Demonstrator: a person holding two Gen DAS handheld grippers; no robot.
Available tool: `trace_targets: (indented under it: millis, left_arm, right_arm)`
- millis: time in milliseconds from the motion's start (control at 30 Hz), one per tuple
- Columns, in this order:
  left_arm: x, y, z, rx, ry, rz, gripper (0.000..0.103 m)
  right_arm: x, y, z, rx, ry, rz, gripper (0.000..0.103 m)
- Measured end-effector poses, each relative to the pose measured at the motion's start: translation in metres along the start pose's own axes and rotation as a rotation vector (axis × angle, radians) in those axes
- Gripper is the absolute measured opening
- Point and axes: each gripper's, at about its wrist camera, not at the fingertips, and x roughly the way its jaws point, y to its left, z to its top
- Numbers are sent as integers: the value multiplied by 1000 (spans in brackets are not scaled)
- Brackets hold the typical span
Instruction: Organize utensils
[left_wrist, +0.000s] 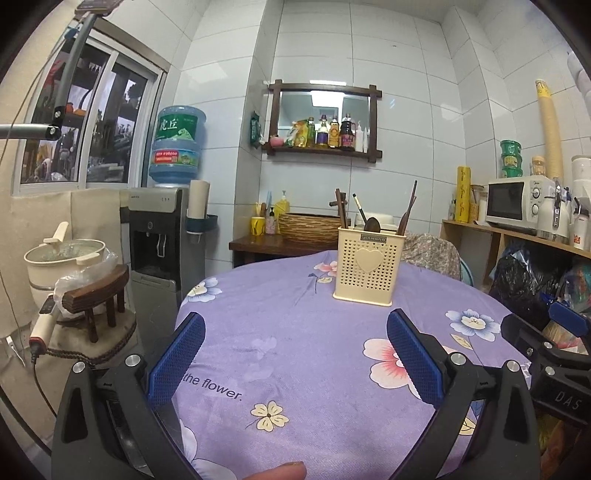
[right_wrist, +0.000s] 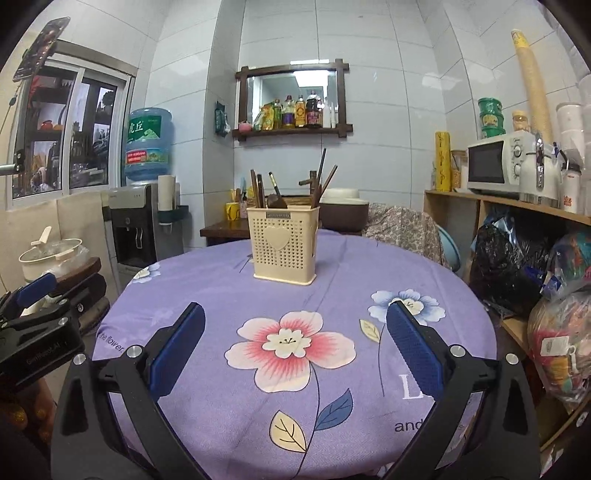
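In the left wrist view, the left gripper (left_wrist: 295, 354) hangs low over the round table under a purple flowered cloth (left_wrist: 295, 332); its 2 blue-padded fingers (left_wrist: 177, 362) stand wide apart with nothing between them; a fingertip of the person (left_wrist: 277, 470) shows at the bottom edge; the cream perforated plastic utensil holder with a heart on its front (left_wrist: 365, 266) stands upright toward the far side of the table, well ahead of the gripper; dark wooden utensils (left_wrist: 406, 212) stick up out of it; the right gripper (left_wrist: 546, 343) shows at the right edge.

In the right wrist view, the right gripper (right_wrist: 295, 350) is likewise spread wide and empty above a large pink flower print (right_wrist: 291, 349); the utensil holder (right_wrist: 282, 245) sits straight ahead near the far rim, with the wooden utensils (right_wrist: 321, 181) standing inside; the left gripper (right_wrist: 37, 314) shows at the left edge; whether it is spread cannot be told from here.
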Motion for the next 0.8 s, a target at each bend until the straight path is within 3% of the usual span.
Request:
trace_targets:
  millis: [233, 800]
  left_arm:
    - [-4, 2, -2, -14, 10, -1, 98]
    - [-7, -1, 0, 11, 13, -10, 98]
  right_arm:
    - [6, -2, -2, 24, 38, -7, 97]
    - [5, 4, -1, -4, 35, 5, 97]
